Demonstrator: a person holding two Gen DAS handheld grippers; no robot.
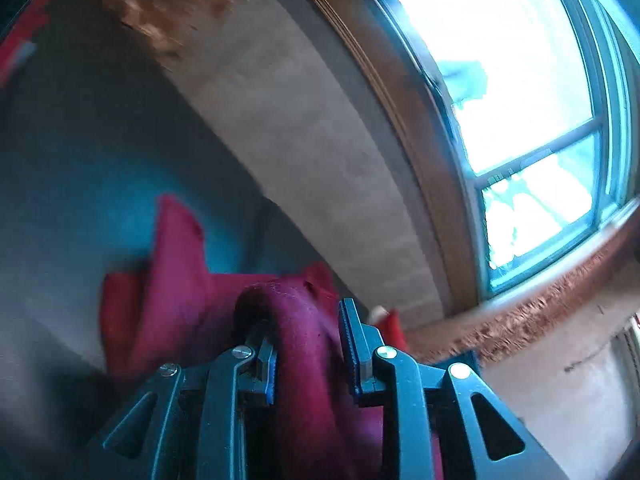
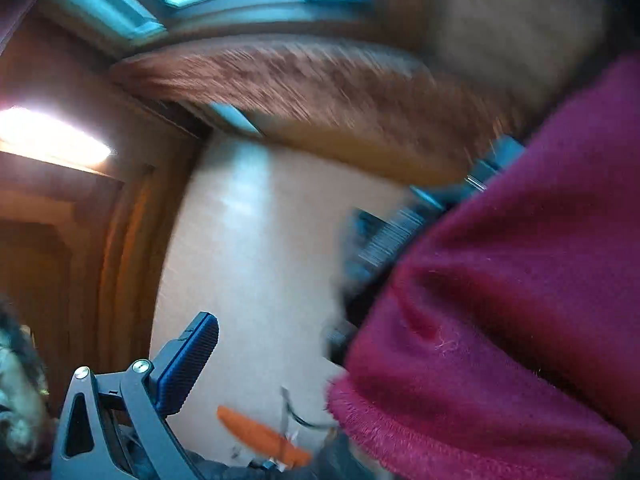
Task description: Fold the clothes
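A dark red garment [image 1: 304, 360] runs up between the fingers of my left gripper [image 1: 310, 354] and loops over the left one. More of it hangs blurred beyond. The jaws stand narrow with the bunched cloth filling the gap, so they are shut on it. In the right wrist view the same red garment [image 2: 500, 300] covers the whole right side and hides one finger. My right gripper [image 2: 320, 356] stands wide. The blue pad of its bare left finger [image 2: 188, 360] touches nothing. A blurred dark device [image 2: 392, 236] shows past the cloth's edge.
A bright window [image 1: 512, 100] in a wooden frame lies ahead on the right, above a brown speckled ledge [image 1: 520, 320]. The right wrist view shows a cream wall [image 2: 260, 260], a wooden door [image 2: 60, 240], a blurred orange object [image 2: 260, 436] and a person's hair [image 2: 16, 344].
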